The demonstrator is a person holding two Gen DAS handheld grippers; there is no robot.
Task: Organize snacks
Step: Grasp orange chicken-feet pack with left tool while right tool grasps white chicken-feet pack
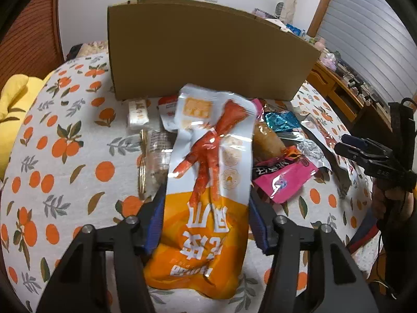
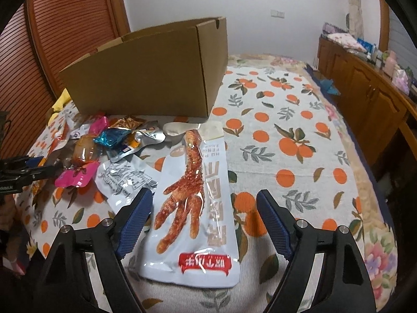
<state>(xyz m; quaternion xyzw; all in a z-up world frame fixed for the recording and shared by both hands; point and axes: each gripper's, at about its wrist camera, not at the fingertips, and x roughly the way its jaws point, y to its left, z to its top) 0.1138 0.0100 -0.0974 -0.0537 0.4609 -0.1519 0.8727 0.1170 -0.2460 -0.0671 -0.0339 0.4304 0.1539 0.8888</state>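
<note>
An orange-and-white chicken-foot packet lies lengthwise between the blue pads of my left gripper. Both pads touch its long edges, so the gripper is shut on it. Its far end rests over a pile of small snacks in front of an open cardboard box. In the right wrist view a pale chicken-foot packet lies flat on the bedspread. My right gripper stands open astride it, with a clear gap at the right pad. The box stands behind it.
Loose snacks are heaped by the box: a pink packet, a teal wrapper and a silver pouch. The orange-print bedspread stretches to the right. A wooden cabinet lines the right wall. A yellow cloth lies at the left.
</note>
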